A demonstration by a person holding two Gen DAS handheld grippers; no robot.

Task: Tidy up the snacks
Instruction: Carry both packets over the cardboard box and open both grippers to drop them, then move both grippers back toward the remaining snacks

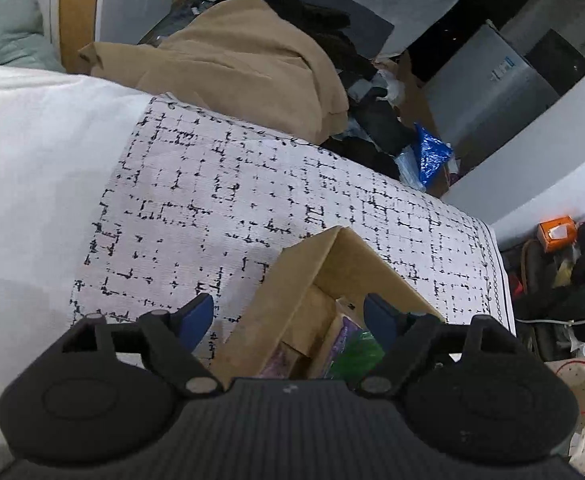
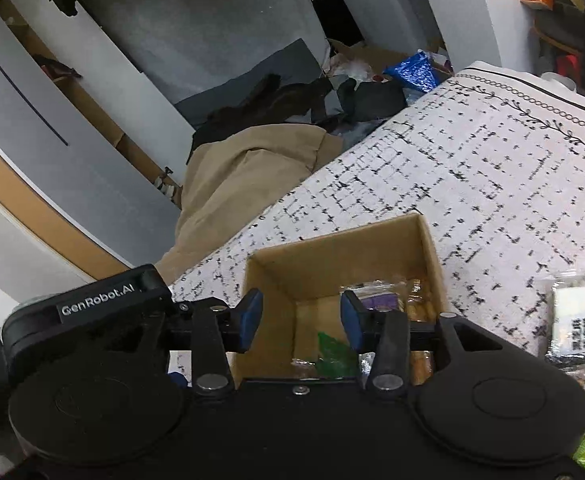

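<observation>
Snacks [image 2: 376,300] partly gathered in cardboard box [image 2: 332,256] on patterned bed cover [image 2: 492,184]; several packets [image 2: 578,320] left near its right edge; both hand-held grippers, left [image 1: 288,316] and right [image 2: 301,316], wide, empty.

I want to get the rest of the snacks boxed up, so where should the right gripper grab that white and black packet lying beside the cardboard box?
Grip the white and black packet across its narrow width near the middle, coming straight down from above. It lies flat on the patterned cloth, right of the cardboard box. The open right gripper probably spans it.
</observation>
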